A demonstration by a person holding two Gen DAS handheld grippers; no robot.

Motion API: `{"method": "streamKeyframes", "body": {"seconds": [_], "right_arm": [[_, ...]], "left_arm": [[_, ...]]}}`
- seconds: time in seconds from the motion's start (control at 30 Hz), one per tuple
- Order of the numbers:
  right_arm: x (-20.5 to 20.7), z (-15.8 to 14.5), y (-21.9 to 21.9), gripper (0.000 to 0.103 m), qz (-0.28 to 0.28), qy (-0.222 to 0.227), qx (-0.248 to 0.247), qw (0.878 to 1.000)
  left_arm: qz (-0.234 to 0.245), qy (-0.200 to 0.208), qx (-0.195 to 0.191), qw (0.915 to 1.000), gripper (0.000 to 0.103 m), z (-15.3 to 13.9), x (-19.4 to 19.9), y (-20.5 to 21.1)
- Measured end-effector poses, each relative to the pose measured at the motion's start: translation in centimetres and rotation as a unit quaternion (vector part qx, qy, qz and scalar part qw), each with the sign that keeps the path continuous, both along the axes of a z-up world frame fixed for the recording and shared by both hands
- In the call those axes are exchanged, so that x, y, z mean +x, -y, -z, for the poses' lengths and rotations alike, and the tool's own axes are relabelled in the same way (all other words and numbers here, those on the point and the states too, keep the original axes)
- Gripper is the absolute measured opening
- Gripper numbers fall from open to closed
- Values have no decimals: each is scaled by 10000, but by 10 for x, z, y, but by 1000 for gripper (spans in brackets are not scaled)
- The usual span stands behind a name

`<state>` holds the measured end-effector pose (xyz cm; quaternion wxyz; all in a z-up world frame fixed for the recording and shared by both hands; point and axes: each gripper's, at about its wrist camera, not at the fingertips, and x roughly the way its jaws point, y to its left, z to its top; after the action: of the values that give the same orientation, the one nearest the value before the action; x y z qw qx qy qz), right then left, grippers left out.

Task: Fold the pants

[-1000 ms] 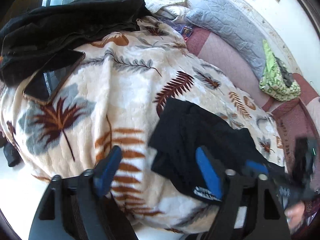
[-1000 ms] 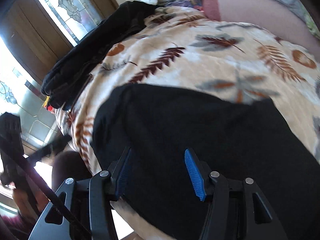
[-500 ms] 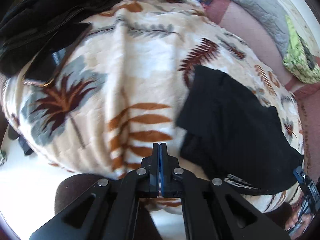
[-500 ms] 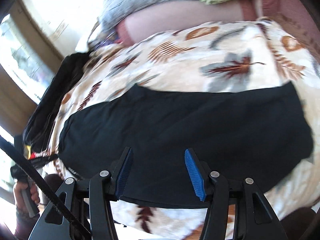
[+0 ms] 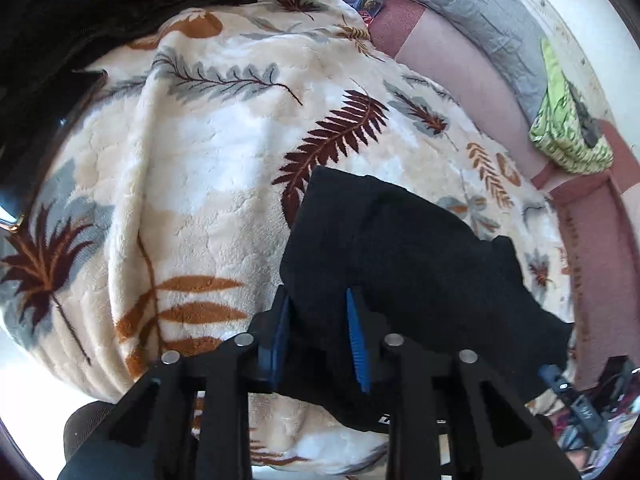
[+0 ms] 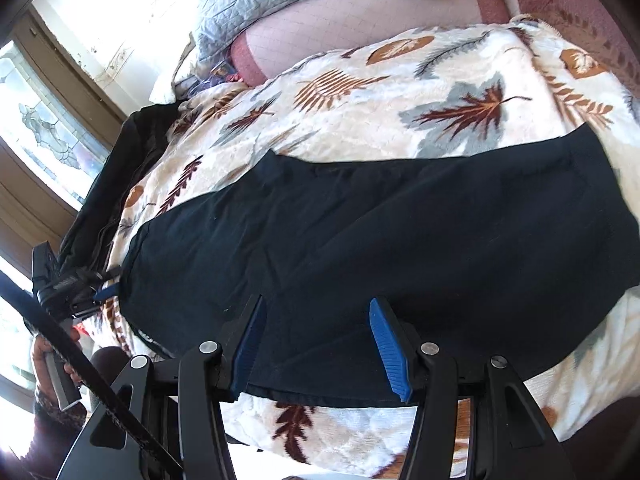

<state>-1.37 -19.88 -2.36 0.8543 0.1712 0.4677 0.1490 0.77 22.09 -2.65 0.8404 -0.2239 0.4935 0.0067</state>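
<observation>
The black pants (image 5: 404, 256) lie folded flat on a cream leaf-print blanket (image 5: 192, 168). In the left wrist view my left gripper (image 5: 318, 332) is open, its blue pads straddling the near left corner of the pants. In the right wrist view the pants (image 6: 380, 224) spread as a wide dark band across the blanket (image 6: 440, 92). My right gripper (image 6: 320, 340) is open, pads on either side of the pants' near edge, holding nothing. The left gripper also shows at the far left of the right wrist view (image 6: 76, 284).
A heap of black clothes (image 5: 72, 28) lies at the blanket's far left. A grey quilted pillow (image 5: 472, 12) and a green patterned bundle (image 5: 568, 128) sit along the pink mattress edge (image 5: 452, 64). A window (image 6: 44, 132) is at left in the right wrist view.
My left gripper was open, shut empty half a second ago, and is now open again around the pants' corner. My right gripper stayed open while its view swung across the pants.
</observation>
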Motion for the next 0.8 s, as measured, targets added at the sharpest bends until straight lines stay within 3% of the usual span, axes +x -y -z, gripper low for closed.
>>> {"method": "streamKeyframes", "body": {"seconds": [0.07,0.2,0.27,0.4,0.53,0.7,0.8], "right_arm": [[0,-3,8,59,125,29,-4,9999],[-2,-6,21,59,310,76,-18,9995],[-2,-3,27,59,391,48,1,9992],[-1,3,41,59,582,-34,81,9983],[-5,1,59,59,872,-17,-20,9962],[-18,-3,109,59,1633,-8,149,9865],[-32,-8,143,58,2149,49,223,9764]], "left_arm": [[-40,-74,235,9997,22,-3,-5,4],[-212,-310,157,9992,24,-3,-16,-1],[-351,-507,151,9980,40,2,-16,-6],[-430,-593,-106,9973,50,4,-21,-19],[-514,-428,-61,9977,62,-8,-32,-21],[-566,-94,452,9973,63,-31,-48,-17],[-491,41,514,9975,64,-41,-51,-9]]}}
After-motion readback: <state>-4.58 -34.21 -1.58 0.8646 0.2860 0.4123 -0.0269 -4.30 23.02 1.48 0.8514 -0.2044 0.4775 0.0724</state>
